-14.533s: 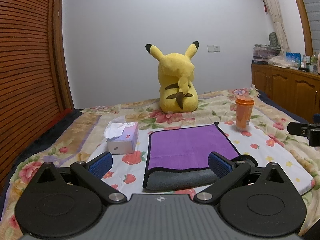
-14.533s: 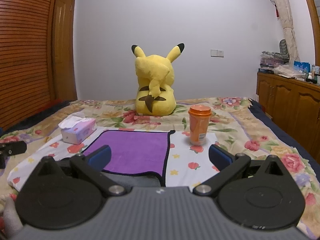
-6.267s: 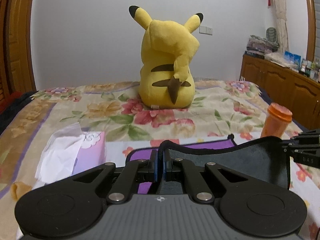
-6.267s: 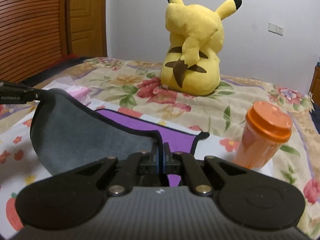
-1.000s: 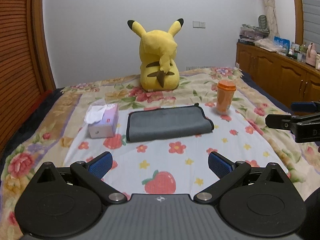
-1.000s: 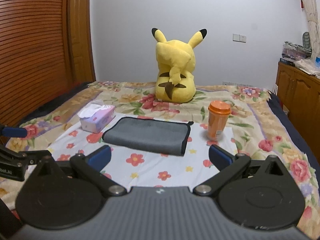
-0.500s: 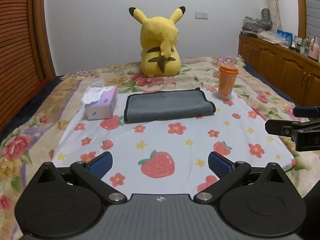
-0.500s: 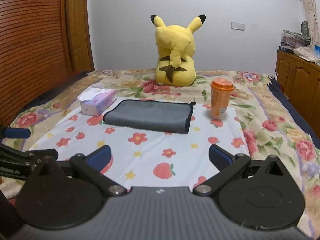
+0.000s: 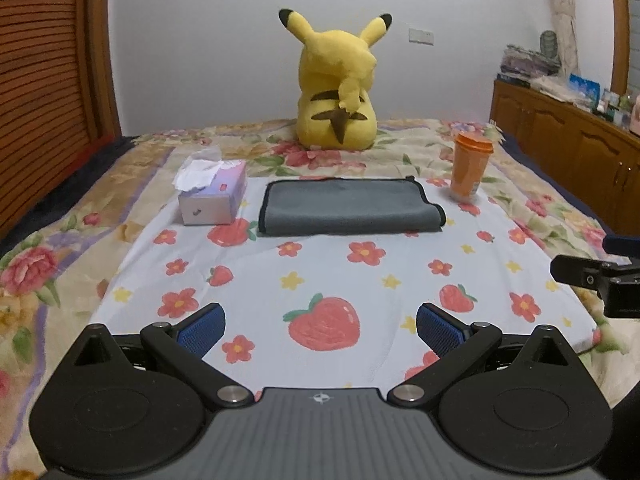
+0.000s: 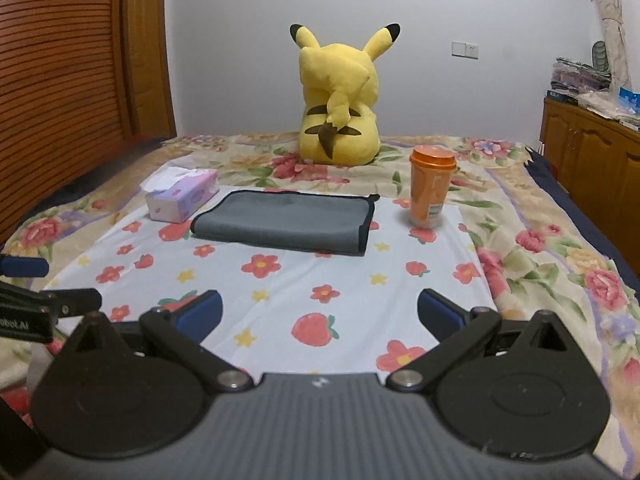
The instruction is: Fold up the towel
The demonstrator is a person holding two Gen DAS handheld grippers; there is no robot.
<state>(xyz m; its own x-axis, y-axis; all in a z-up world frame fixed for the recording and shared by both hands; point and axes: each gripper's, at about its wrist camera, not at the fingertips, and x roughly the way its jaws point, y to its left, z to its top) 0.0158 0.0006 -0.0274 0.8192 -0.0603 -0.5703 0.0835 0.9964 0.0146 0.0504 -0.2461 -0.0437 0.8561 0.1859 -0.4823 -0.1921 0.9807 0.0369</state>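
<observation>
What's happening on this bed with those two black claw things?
A person holds a claw in each hand for a towel-folding job. The towel lies folded, grey side up, on the strawberry-print sheet, between a tissue box and an orange cup. The left claw and right claw are both open, holding nothing, hovering well short of the towel. A yellow plush toy sits behind.

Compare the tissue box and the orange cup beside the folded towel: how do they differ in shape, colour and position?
The tissue box is a low, pale purple block lying left of the folded towel; the orange cup is a tall cylinder standing upright to its right. The tissue box has white tissue sticking out of its top, while the orange cup is closed with a lid. Both rest on the strawberry-print cloth, apart from the towel.
</observation>
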